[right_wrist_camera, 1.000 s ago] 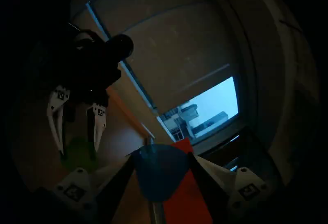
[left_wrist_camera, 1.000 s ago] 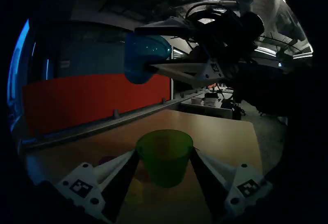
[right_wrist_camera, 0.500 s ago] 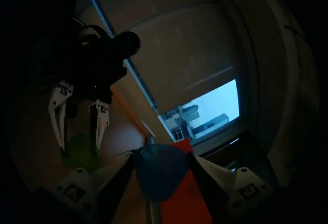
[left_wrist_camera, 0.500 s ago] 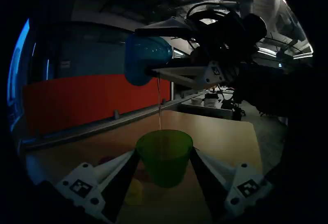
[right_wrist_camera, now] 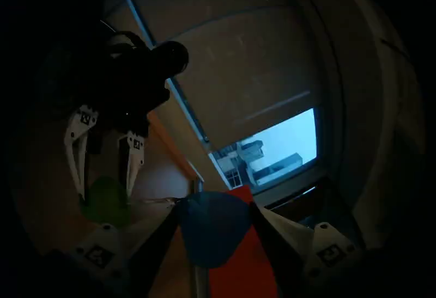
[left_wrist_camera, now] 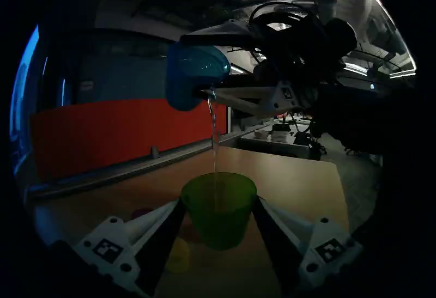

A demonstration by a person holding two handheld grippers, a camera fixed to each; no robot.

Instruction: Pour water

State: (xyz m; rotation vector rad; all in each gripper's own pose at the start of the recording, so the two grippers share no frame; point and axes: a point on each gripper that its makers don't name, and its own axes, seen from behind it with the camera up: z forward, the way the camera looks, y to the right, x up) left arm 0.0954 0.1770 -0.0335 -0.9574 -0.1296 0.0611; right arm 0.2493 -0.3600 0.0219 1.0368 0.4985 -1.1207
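While a thin stream of water (left_wrist_camera: 213, 134) falls from the lip of the translucent blue plastic cup (left_wrist_camera: 191, 74) into the translucent green plastic cup (left_wrist_camera: 219, 216) below it, the pouring itself looks to be the step in hand. In the left gripper view the left gripper (left_wrist_camera: 218, 205) has its white fingers pinching the green cup from both sides, upright and mouth open, just over the pale wooden desk (left_wrist_camera: 294, 183); whether the base touches the desk cannot be told. The right gripper (left_wrist_camera: 193, 64) hangs well above, its fingers clamped on the blue cup, which is tipped well over on its side with its mouth toward the red wall panel (left_wrist_camera: 109, 129); the stream drops from its lower rim and lands inside the green rim, near the middle. In the right gripper view the blue cup sits between that gripper's own fingers, with the green cup off to the lower left. How much water is left in the blue cup is too dim to judge. The next move probably calls for holding the green cup steady under the stream, tilting the blue one gently further as the flow thins, then righting it before the green cup brims; a sideways drift of either hand could send water onto the desk.
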